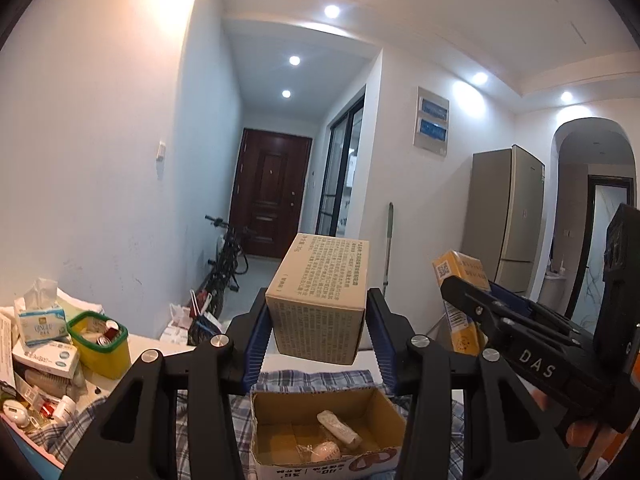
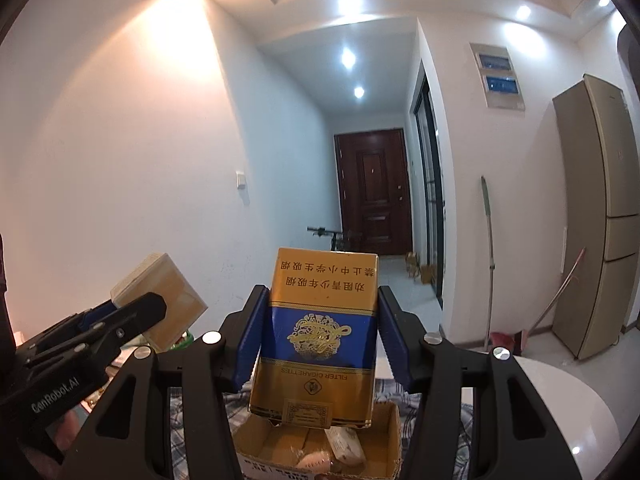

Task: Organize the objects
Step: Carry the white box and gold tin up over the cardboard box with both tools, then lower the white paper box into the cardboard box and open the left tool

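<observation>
While the left gripper (image 1: 318,332) clamps its jaws on a tan printed box (image 1: 318,300), the right gripper (image 2: 318,334) grips a gold-and-blue cigarette pack (image 2: 318,336) — both raised above the open cardboard carton (image 1: 320,432) on the tabletop.

Read "FILTER CIGARETTES", upside down, on blue-gold cigarette pack (image 2: 320,340). "DAS" on right gripper (image 1: 536,362) body; "GenRobot.AI" on left gripper (image 2: 56,394) body. "QINGLU"-ish on tissue pack (image 1: 40,320). Dense Chinese print on brown box (image 1: 320,300), too small to read.
</observation>
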The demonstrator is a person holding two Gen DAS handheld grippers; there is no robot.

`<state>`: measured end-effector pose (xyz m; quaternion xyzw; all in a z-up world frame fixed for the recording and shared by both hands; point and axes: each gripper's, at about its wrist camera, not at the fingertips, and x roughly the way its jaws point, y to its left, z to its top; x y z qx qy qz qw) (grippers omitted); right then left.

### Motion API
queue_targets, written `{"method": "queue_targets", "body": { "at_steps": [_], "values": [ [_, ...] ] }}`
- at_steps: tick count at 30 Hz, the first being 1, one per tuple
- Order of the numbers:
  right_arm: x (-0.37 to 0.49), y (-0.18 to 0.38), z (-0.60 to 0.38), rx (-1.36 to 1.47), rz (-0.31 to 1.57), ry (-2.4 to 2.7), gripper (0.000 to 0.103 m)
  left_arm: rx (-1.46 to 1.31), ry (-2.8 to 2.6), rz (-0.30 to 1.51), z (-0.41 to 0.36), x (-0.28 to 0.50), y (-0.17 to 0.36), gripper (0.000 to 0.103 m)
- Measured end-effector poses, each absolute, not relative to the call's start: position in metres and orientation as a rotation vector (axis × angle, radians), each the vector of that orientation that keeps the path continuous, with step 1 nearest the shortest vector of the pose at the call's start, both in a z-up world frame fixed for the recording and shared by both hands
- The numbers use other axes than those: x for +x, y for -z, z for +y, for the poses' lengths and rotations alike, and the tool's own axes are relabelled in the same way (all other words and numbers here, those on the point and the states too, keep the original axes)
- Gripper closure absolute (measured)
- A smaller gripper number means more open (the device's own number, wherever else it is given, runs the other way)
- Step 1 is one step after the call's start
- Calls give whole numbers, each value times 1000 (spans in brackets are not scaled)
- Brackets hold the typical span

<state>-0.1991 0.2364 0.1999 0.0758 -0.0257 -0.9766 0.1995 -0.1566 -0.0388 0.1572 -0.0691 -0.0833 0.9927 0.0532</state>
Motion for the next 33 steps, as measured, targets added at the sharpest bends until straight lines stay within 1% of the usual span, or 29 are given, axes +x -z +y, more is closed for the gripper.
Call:
{"method": "queue_targets", "body": {
  "at_steps": [3,6,18,26,33],
  "values": [
    [-207,-192,236,256,-59,2735,50,-216,-3020,-248,-36,-159,-156,54],
    [-211,-189,240,279,-84,2728,50,-195,-3036,-219,-33,-159,-158,54],
    [-208,-186,241,263,-26,2762,50,-200,-3043,-198,-34,-163,-152,54],
    [-222,-180,240,330,1,2740,50,-312,-3042,-155,-28,-188,-135,54],
    [-240,-172,246,392,-6,2776,50,-479,-3078,-111,-27,-226,-106,54]
  ]
}}
